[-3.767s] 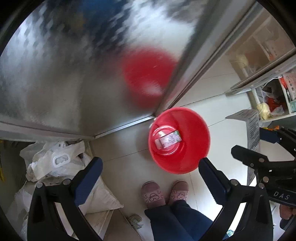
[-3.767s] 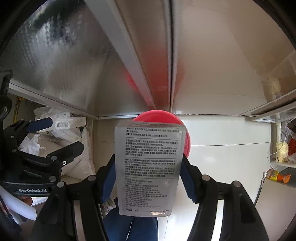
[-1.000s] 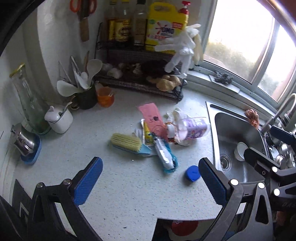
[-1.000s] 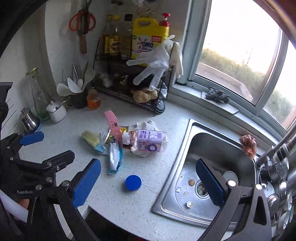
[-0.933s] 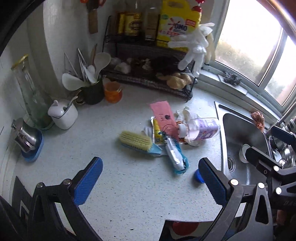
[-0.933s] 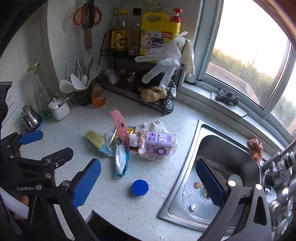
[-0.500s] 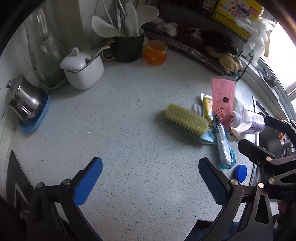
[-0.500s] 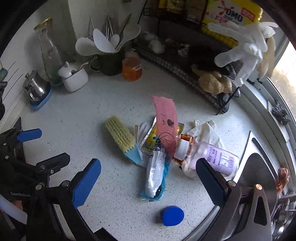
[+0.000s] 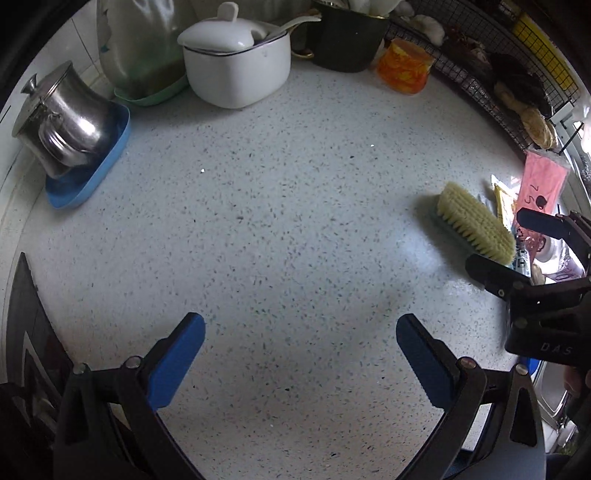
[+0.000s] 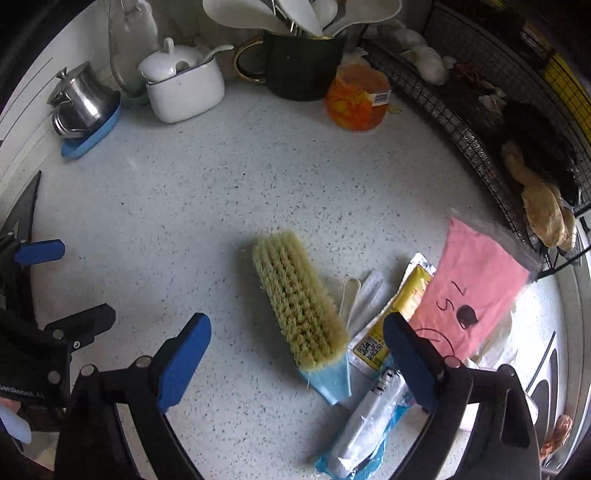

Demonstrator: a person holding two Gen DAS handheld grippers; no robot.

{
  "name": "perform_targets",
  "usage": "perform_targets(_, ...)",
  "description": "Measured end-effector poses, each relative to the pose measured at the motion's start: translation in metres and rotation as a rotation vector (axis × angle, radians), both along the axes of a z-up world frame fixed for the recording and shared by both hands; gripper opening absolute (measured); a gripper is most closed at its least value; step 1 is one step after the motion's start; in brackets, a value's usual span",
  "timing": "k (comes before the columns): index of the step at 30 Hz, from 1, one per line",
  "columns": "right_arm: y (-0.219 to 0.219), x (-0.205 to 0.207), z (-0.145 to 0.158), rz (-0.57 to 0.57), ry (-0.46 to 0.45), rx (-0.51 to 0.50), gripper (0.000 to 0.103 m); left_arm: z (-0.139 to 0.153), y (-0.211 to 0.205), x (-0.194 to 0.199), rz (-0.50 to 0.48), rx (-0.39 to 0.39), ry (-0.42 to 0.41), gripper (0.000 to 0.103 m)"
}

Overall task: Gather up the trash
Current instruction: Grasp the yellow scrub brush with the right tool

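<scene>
Right wrist: dark mug (image 10: 303, 68) w/ white spoons (image 10: 295, 14), upright.

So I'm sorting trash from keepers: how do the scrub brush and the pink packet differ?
The scrub brush is stiff, bristles up, lying flat on the counter; the pink packet is thin, marked in black pen, propped tilted over the wrappers. The brush looks reusable, the packet like trash. Both lie in one pile.
</scene>
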State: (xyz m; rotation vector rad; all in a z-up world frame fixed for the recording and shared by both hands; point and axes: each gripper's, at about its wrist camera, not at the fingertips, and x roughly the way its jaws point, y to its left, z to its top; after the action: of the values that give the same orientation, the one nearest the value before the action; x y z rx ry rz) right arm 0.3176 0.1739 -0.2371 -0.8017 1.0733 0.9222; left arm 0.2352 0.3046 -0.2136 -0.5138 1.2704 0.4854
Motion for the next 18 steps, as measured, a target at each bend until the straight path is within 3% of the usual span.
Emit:
perform_targets(5, 0.009, 0.001, -0.016, 0.02, 0.021, -0.045, 0.075, -0.006, 0.003, 0.003, -0.016, -0.004, 0.015, 0.102)
perform_targets(10, 0.007, 0.001, -0.015, -0.017, 0.009, -0.028, 0.046, -0.003, 0.002, 0.009, -0.046, 0.006, -0.003, 0.102)
perform_targets(12, 0.003, 0.002, -0.013, -0.036, 0.028, -0.005, 0.04, 0.001, -0.001, 0.01, -0.055, 0.0, -0.012, 0.103)
perform_targets(18, -0.023, 0.001, 0.002, -0.093, 0.063, 0.055, 0.037, 0.014, -0.017, 0.011, -0.085, 0.002, -0.028, 0.103)
